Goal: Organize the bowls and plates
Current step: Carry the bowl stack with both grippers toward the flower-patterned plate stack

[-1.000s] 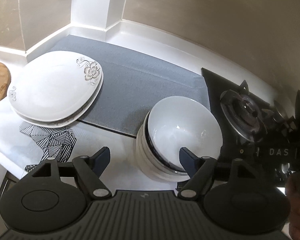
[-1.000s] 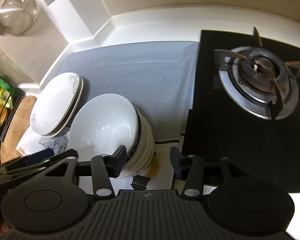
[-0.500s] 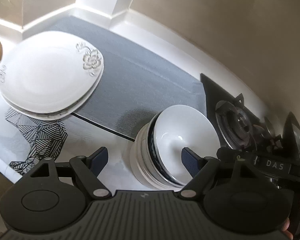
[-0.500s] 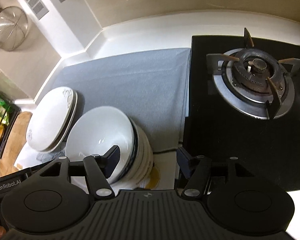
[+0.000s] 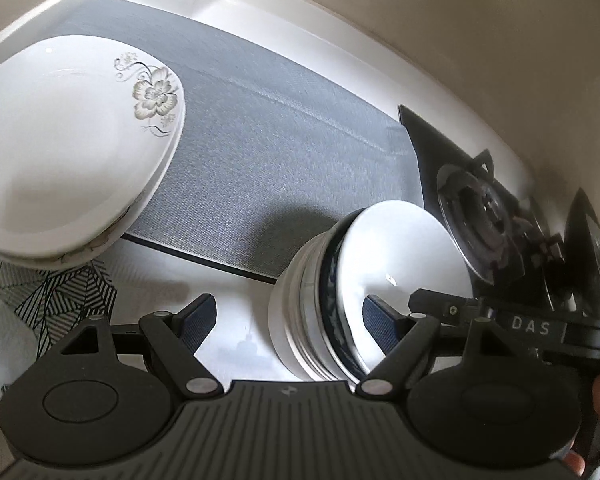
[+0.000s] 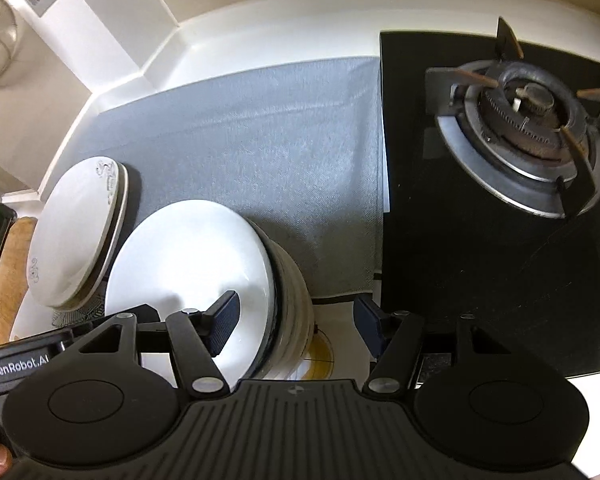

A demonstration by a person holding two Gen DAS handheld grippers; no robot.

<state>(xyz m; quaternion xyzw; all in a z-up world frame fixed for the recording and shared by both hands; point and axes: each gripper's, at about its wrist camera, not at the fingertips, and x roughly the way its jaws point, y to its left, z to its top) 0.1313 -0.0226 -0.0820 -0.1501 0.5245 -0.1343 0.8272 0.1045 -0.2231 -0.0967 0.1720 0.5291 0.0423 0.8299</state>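
Both grippers are down at the stack of bowls (image 5: 340, 300) on the white worktop (image 5: 236, 292), and that stack is the landmark here. It stands right at the front edge of the grey mat (image 6: 260, 152), with the black gas hob (image 6: 500, 240) just to its right. The top bowl (image 6: 188, 256) is white inside with a dark blue band under its rim.

The left gripper (image 5: 288, 316) has its fingers spread wide, straddling the near left wall of the stack: one finger hangs over bare worktop to the left, the other sits over the top bowl's hollow. Whether that finger touches the porcelain, I cannot tell.

The right gripper (image 6: 296, 316) is spread wide as well, straddling the stack's right side, with its left finger inside the top bowl and its right finger out beside the hob edge. Neither pair is clamped on anything.

Left of the bowls, the flowered white plates (image 5: 68, 152) lie stacked, partly on the mat and partly over a black-and-white patterned sheet (image 5: 60, 292). Beyond the plates, a wooden board (image 6: 12, 264) shows at the edge.
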